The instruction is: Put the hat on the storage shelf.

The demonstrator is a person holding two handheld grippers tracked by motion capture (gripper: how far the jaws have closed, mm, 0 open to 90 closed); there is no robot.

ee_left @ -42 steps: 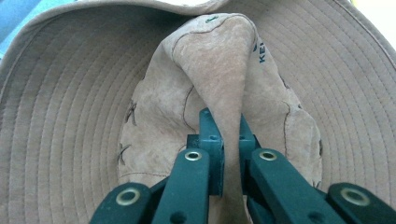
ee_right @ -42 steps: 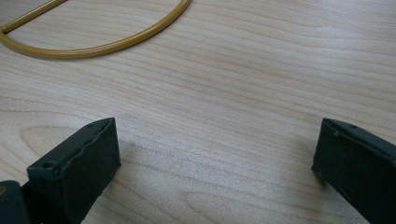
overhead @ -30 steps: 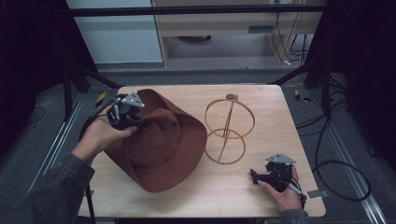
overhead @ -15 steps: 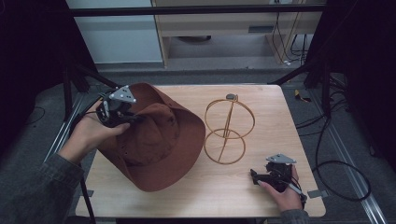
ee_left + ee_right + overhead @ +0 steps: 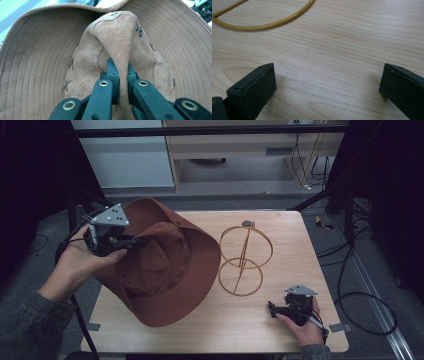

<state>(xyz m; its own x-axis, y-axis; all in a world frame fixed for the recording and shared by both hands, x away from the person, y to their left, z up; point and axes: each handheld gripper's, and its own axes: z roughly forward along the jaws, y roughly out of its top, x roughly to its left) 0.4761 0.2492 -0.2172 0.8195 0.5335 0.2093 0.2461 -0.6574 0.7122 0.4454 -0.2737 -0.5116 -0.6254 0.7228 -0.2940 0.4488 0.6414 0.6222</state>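
High view sets out your pale wooden desk [image 5: 220,325], rectangular, with its bare grain showing along the near edge. Biggest on it is the brown wide-brimmed suede hat [image 5: 165,270], tilted over the desk's left half, with one side of its brim raised past the left edge. The lower brim looks to rest on the wood, though you cannot tell for sure from this angle. Just to its right stands the gold wire hat stand [image 5: 244,260], made of two hoops on an upright rod, close to the brim; whether the two touch is unclear.

Your left hand [image 5: 80,265] holds the left hand-held gripper [image 5: 132,241] at the hat's raised side. Left gripper view shows its black jaws pinched tight on a fold of the hat's crown [image 5: 120,42], with the ringed stitching of the brim spreading all around it.

Your right hand [image 5: 302,325] rests at the desk's near right corner with the right hand-held gripper [image 5: 272,309], well apart from the hat. Right gripper view shows its jaws spread wide over bare wood, nothing between them, and a curve of the stand's base hoop [image 5: 269,23] lying ahead.
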